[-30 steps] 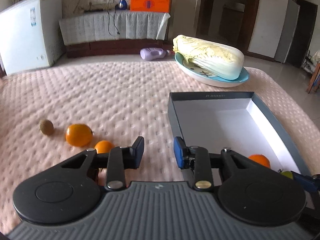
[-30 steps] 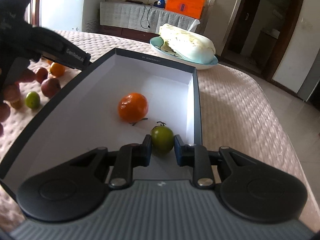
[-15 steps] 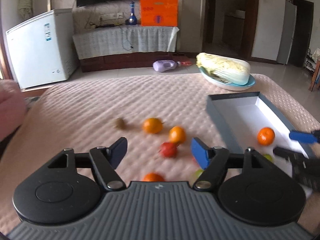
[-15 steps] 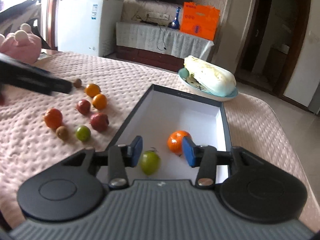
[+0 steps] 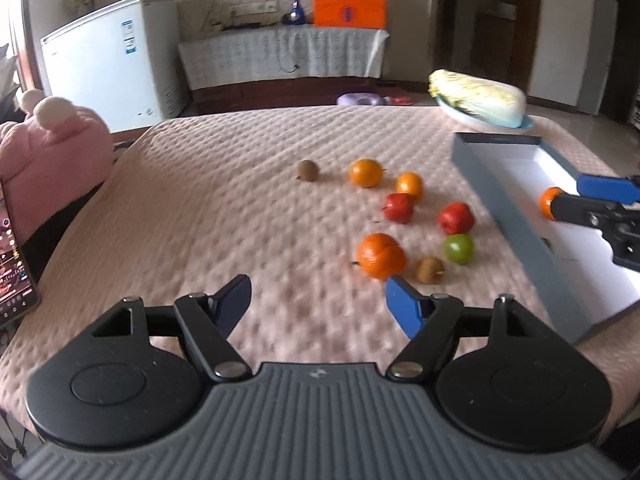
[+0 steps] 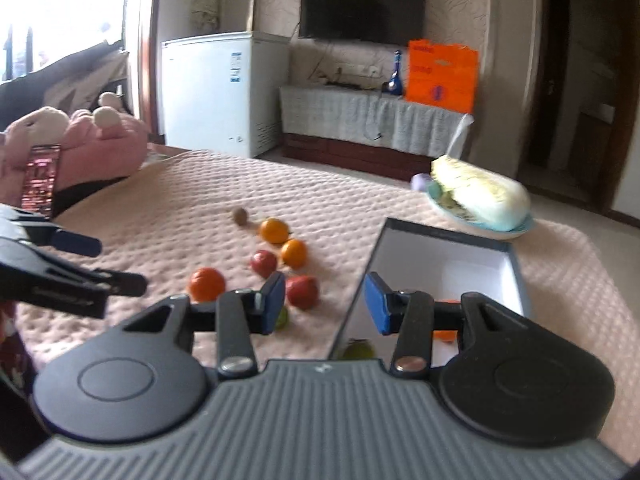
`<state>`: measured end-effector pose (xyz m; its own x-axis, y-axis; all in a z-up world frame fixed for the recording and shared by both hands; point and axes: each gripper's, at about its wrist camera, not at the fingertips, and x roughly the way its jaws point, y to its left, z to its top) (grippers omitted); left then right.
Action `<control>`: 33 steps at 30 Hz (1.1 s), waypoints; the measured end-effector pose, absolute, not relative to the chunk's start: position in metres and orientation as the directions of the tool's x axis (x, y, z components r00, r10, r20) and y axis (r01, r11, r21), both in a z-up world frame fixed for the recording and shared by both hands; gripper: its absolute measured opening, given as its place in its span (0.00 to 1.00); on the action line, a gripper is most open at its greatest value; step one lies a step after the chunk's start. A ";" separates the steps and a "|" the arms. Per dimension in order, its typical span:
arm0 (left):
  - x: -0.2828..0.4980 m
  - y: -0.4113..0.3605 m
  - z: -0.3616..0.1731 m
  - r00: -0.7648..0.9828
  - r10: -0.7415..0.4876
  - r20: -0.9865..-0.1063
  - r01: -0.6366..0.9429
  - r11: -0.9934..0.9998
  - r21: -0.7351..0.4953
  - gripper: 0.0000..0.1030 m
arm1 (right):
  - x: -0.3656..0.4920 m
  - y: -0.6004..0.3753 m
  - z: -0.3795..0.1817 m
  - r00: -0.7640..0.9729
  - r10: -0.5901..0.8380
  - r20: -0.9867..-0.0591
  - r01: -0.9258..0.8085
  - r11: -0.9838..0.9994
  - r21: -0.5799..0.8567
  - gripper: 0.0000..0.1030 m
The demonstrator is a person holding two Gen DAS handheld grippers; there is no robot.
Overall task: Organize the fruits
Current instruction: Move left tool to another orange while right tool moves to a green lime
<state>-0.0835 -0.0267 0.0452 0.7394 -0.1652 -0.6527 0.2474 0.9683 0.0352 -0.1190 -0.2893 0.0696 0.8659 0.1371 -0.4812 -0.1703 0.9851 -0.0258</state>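
Your loose fruits (image 5: 404, 216), orange, red, green and brown, are scattered on the pink cover at centre right, beyond your left gripper (image 5: 318, 300), whose jaws gape empty. Your right gripper (image 6: 325, 302) has just been closing slightly, nothing between, over the box (image 6: 516, 268) edge.

phone (image 5: 14, 256) cut off, green fruit (image 6: 357, 350) half hidden

Loose fruits (image 5: 404, 216) lying clustered on bedspread (image 5: 224, 200), left of box (image 5: 516, 216). Two fruits sitting in box. Cabbage (image 5: 476, 98) resting on plate (image 5: 524, 124) behind box. Plush toy (image 5: 52, 148) sitting at left edge.
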 end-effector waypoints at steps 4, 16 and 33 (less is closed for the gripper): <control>-0.076 -0.033 0.043 0.740 -0.162 -0.652 0.255 0.966 0.049 0.72 | -0.109 -0.284 0.061 0.841 0.152 -0.519 -0.194 0.981 -0.028 0.44; -0.048 -0.036 0.041 0.737 -0.205 -0.644 0.299 0.953 0.040 0.56 | -0.090 -0.263 0.047 0.810 0.180 -0.558 -0.235 0.972 -0.027 0.40; -0.036 -0.046 0.024 0.695 -0.251 -0.674 0.359 0.933 0.024 0.50 | -0.074 -0.255 0.039 0.801 0.137 -0.583 -0.200 0.979 -0.045 0.40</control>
<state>-0.0363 -0.0457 0.0243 0.6947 -0.2506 -0.6743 0.3593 0.9329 0.0235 -0.0742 -0.2553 0.0387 0.8008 0.1368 -0.5832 -0.1996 0.9789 -0.0445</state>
